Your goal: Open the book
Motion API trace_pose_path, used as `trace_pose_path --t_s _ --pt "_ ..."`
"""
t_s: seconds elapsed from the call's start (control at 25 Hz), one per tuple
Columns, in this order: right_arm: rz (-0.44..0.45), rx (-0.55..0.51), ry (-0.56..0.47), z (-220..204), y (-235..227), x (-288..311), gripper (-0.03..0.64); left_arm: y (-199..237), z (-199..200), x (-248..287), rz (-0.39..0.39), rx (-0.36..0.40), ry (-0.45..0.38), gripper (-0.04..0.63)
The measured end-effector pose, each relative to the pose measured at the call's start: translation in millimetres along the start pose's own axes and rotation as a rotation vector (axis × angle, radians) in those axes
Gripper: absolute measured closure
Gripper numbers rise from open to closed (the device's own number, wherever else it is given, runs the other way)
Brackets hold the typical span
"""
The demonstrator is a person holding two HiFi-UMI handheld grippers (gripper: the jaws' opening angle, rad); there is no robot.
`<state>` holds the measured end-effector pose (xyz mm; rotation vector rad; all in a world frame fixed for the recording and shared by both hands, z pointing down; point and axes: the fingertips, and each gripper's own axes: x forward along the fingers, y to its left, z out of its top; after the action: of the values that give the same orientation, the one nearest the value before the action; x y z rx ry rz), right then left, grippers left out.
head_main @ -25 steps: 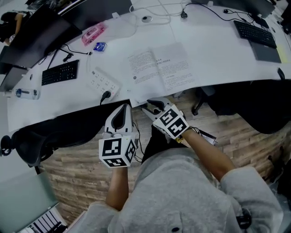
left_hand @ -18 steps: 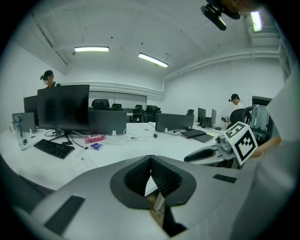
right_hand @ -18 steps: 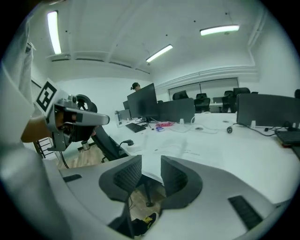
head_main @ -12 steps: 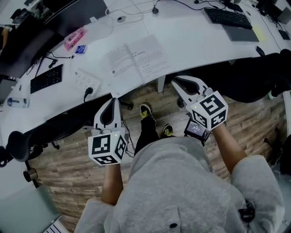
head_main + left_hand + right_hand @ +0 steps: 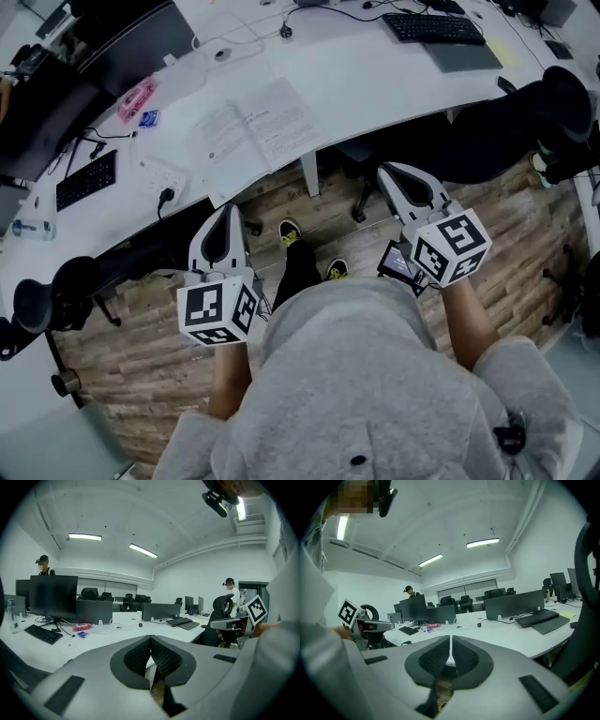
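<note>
The book (image 5: 251, 131) lies open on the white desk (image 5: 375, 75), its pages facing up. Both grippers hang over the wooden floor, short of the desk's front edge and apart from the book. My left gripper (image 5: 228, 210) is below and slightly left of the book, with its jaws together and nothing in them (image 5: 150, 638). My right gripper (image 5: 388, 172) is off to the book's lower right. Its jaws are closing, almost touching, with nothing between them (image 5: 450, 637).
A power strip (image 5: 161, 175), a black keyboard (image 5: 84, 180) and a pink toy car (image 5: 137, 97) lie left of the book. Another keyboard (image 5: 433, 26) is at the far right. Black chairs (image 5: 506, 131) stand under the desk. The person's shoes (image 5: 289, 232) rest on the floor.
Both grippers have drawn back from the desk's front edge. The right one has swung away to the right and its jaws have gone from wide open to nearly closed. The book stays open.
</note>
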<state>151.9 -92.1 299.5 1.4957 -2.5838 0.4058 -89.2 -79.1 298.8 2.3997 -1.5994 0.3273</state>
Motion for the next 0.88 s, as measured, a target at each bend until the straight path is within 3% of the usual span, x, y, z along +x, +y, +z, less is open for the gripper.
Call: trace_pose_path --t_s 0.88 --pt "-0.057 -0.010 -0.029 -5.2 -4.7 -24.1 0.578 -26.3 2.3 -1.4 -0.040 0.065 0.013 0.586"
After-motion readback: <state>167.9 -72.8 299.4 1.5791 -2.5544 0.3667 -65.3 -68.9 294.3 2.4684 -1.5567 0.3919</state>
